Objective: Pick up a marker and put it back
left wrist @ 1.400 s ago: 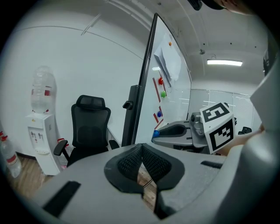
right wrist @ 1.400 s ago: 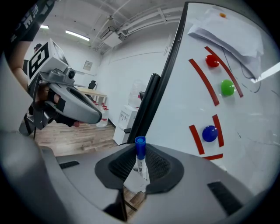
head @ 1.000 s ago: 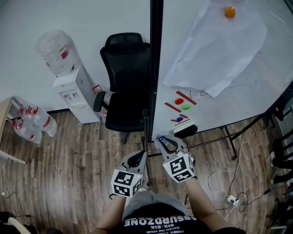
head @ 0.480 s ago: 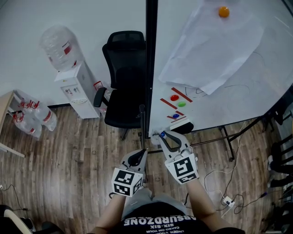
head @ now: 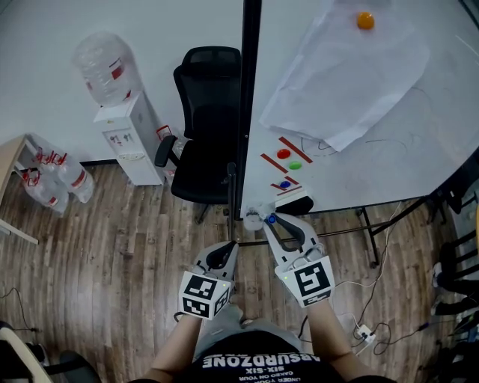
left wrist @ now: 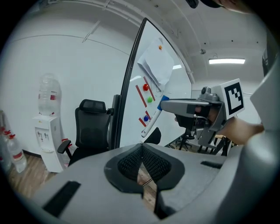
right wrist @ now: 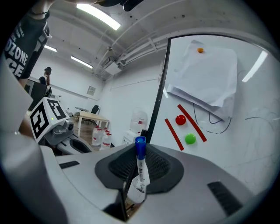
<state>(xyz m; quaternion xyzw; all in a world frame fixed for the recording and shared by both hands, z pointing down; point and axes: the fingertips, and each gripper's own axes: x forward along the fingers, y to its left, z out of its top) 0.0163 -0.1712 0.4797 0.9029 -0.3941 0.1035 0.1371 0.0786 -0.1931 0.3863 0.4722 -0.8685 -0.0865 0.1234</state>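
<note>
A white marker with a blue cap (right wrist: 140,168) stands upright between the pads of my right gripper (right wrist: 139,164), which is shut on it. In the head view that right gripper (head: 273,224) is held just below the whiteboard's (head: 419,142) lower left corner, the blue cap (head: 271,220) showing at its tips. From the left gripper view the marker (left wrist: 153,120) juts out of the right gripper (left wrist: 192,107) towards the board. My left gripper (head: 218,262) hangs lower and to the left over the wood floor, and its jaws (left wrist: 141,164) are shut with nothing between them.
Red (head: 284,154), green (head: 296,164) and blue (head: 284,184) magnets and red strips sit on the board near a black eraser (head: 294,202). A paper sheet (head: 352,75) hangs under an orange magnet (head: 365,20). A black office chair (head: 206,127), a water dispenser (head: 123,127), bottles (head: 63,179) and floor cables (head: 367,329) stand around.
The head view has shifted a little. My right gripper, still holding the marker, has drifted slightly right and lower in view. The left gripper has hardly moved.
</note>
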